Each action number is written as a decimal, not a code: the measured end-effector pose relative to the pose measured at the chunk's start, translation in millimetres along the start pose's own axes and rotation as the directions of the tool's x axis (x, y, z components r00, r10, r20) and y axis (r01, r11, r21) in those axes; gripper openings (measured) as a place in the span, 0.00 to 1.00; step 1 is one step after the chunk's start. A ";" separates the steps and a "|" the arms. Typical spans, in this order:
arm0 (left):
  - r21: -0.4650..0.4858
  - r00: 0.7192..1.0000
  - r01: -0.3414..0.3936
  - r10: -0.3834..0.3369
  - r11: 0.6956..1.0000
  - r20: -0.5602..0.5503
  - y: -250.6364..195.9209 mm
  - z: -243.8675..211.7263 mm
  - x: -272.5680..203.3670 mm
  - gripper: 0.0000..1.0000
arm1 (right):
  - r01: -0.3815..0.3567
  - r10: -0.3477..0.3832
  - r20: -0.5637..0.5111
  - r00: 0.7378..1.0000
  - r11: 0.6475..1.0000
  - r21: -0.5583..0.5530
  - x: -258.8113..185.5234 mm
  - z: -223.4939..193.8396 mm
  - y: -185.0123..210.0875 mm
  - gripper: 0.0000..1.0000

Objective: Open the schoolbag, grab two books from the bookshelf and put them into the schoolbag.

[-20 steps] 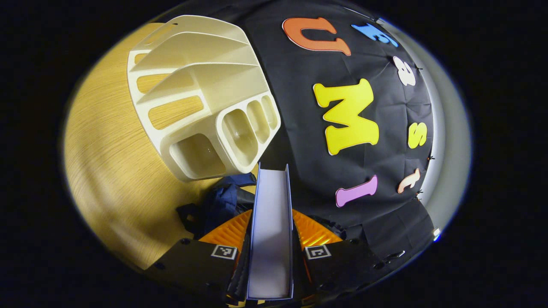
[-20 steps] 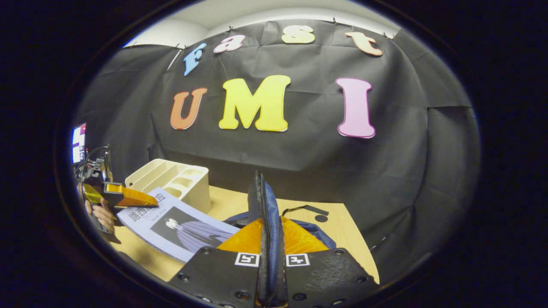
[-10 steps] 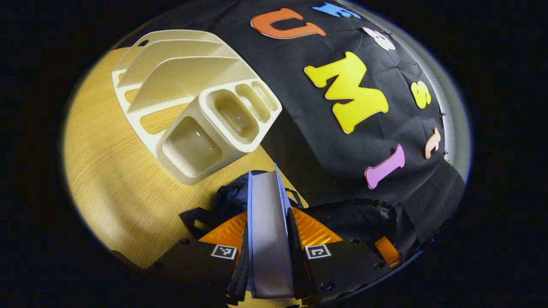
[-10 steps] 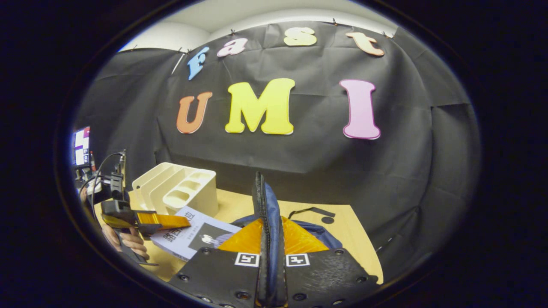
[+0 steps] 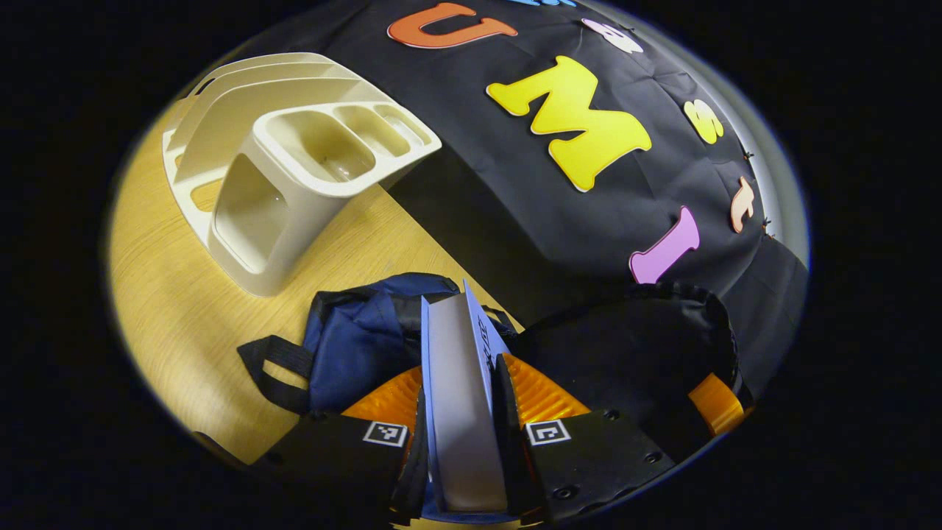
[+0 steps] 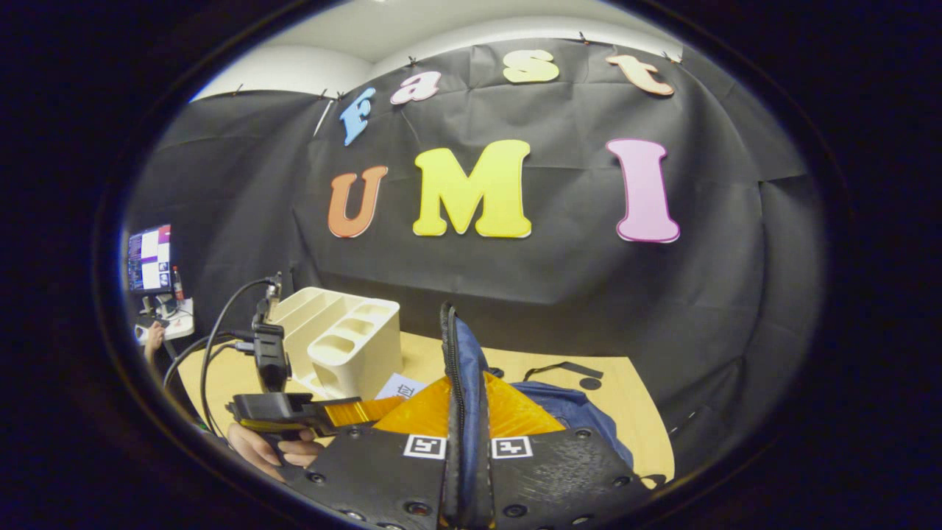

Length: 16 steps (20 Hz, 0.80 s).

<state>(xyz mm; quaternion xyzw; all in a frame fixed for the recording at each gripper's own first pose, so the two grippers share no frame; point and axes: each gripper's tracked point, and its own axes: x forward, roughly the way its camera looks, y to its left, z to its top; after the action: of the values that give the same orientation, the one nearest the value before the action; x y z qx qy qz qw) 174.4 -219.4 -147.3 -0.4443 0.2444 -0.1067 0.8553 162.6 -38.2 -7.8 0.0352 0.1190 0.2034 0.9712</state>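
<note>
My left gripper (image 5: pixel 461 366) is shut on a thin book (image 5: pixel 458 412), held edge-on and pointing over the navy schoolbag (image 5: pixel 359 340), beside its dark gaping mouth (image 5: pixel 633 353). The cream bookshelf (image 5: pixel 294 162) stands behind on the table, its slots bare. In the right gripper view, my right gripper (image 6: pixel 464 383) is shut on the schoolbag's zipped rim (image 6: pixel 458 346), lifting it upright. There the left gripper (image 6: pixel 294 410), held by a hand (image 6: pixel 268 450), comes in low from the left, with a corner of the book (image 6: pixel 401 384) showing beside the bookshelf (image 6: pixel 346 342).
The wooden table (image 6: pixel 625 401) runs back to the black cloth wall. A black bag strap (image 5: pixel 268 368) lies on the table left of the bag. A monitor (image 6: pixel 147 258) and cables sit far left outside the booth.
The left gripper has carried the book away from the bookshelf and down over the schoolbag's mouth. In the right gripper view the book has slid mostly behind my right gripper. The right gripper keeps its hold.
</note>
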 end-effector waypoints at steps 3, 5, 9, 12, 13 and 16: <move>0.004 1.000 0.009 -0.009 1.000 -0.010 -11.9 -11.7 13.5 0.44 | 0.001 -0.001 0.013 1.000 1.000 0.012 -2.5 0.5 -7.0 0.08; 0.010 1.000 0.012 -0.012 1.000 -0.012 -18.6 -14.9 20.6 0.49 | -0.003 0.003 0.021 1.000 1.000 0.021 -5.0 0.4 -10.2 0.08; 0.023 1.000 0.014 -0.014 1.000 -0.006 -31.2 -26.9 33.1 0.44 | -0.002 0.000 0.039 0.999 0.999 0.039 -9.3 1.7 -19.8 0.08; 0.029 1.000 0.015 -0.015 0.999 0.001 -37.6 -39.0 42.9 0.45 | 0.000 -0.002 0.042 0.999 0.998 0.057 -11.5 -0.9 -27.8 0.08; 0.028 1.000 0.012 -0.012 1.000 0.011 -38.2 -40.3 45.0 0.45 | 0.004 -0.006 0.041 0.999 0.998 0.062 -11.7 -2.8 -31.3 0.08; 0.029 0.999 0.001 -0.002 1.000 0.039 -37.4 -42.6 48.6 0.45 | 0.019 -0.021 0.031 0.999 0.996 0.082 -12.3 -9.8 -42.8 0.08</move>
<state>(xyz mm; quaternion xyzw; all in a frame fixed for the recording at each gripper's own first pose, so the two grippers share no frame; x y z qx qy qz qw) 195.6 -290.7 -153.3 -0.4338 0.2259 -0.1021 0.8662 165.9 -82.1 -19.6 0.0771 0.1123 0.1880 0.9727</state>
